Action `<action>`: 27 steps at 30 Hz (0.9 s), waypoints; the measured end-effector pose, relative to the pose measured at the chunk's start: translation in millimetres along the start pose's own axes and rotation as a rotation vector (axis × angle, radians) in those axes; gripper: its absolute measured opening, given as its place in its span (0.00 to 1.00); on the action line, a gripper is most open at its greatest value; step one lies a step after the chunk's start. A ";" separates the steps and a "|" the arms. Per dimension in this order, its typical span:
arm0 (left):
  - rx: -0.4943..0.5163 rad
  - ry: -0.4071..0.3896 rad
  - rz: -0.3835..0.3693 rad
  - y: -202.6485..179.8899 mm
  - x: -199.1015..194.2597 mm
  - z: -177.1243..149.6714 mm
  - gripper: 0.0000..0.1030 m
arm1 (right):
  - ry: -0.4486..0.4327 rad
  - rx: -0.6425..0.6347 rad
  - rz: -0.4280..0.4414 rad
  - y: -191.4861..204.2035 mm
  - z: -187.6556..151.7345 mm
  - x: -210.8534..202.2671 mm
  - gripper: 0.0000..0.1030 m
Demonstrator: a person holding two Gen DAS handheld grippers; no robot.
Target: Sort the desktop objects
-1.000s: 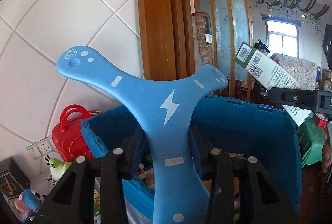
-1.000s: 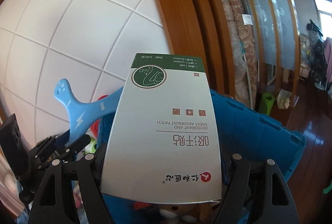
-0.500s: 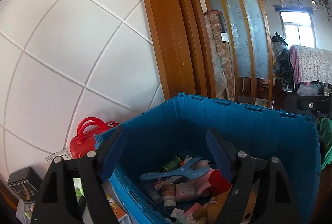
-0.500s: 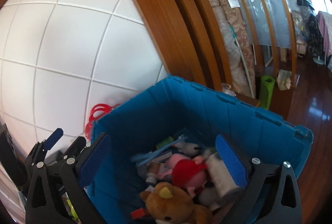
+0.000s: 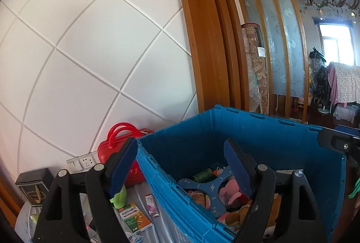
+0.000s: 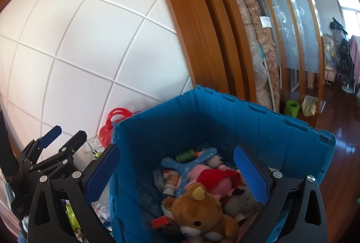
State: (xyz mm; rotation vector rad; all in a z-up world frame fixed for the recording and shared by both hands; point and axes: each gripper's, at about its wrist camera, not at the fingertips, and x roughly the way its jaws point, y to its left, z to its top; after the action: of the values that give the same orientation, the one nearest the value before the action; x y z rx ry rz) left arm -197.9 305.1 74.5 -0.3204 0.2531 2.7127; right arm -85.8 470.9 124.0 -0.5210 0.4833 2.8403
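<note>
A blue storage bin (image 5: 265, 137) (image 6: 258, 128) stands in front of both grippers, holding several toys. The blue boomerang (image 5: 210, 189) (image 6: 187, 165) lies inside it on the pile, by a pink plush (image 6: 216, 177) and a brown bear plush (image 6: 198, 204). My left gripper (image 5: 180, 164) is open and empty over the bin's near left wall. My right gripper (image 6: 177, 166) is open and empty above the bin. The left gripper also shows at the left edge of the right wrist view (image 6: 60, 138). The box I held is not clearly visible.
A red handbag (image 5: 119, 146) stands left of the bin against the white tiled wall. A green medicine box (image 5: 135, 217), a pink sachet (image 5: 151, 205), a black tin (image 5: 33, 186) and a green plush (image 5: 119, 196) lie on the tabletop at left. A wall socket (image 5: 82, 162) sits behind.
Both grippers opened. The left let go of the blue boomerang and the right let go of the silver and green box; the boomerang now lies in the bin.
</note>
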 end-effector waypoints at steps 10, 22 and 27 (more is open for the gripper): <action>-0.053 -0.039 0.082 39.6 -55.0 -32.3 0.77 | -0.069 -0.065 0.041 41.3 -39.7 -36.9 1.00; -0.047 -0.040 0.209 121.6 -118.1 -73.5 0.79 | -0.062 -0.057 0.046 119.9 -91.0 -72.2 1.00; -0.062 -0.044 0.250 148.0 -142.9 -87.7 0.79 | -0.065 -0.074 0.054 150.9 -115.1 -88.6 1.00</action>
State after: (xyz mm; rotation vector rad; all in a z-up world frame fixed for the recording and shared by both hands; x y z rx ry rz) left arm -113.4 99.9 46.6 -0.2617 0.2086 2.9753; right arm -9.3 277.7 97.8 -0.4328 0.3881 2.9258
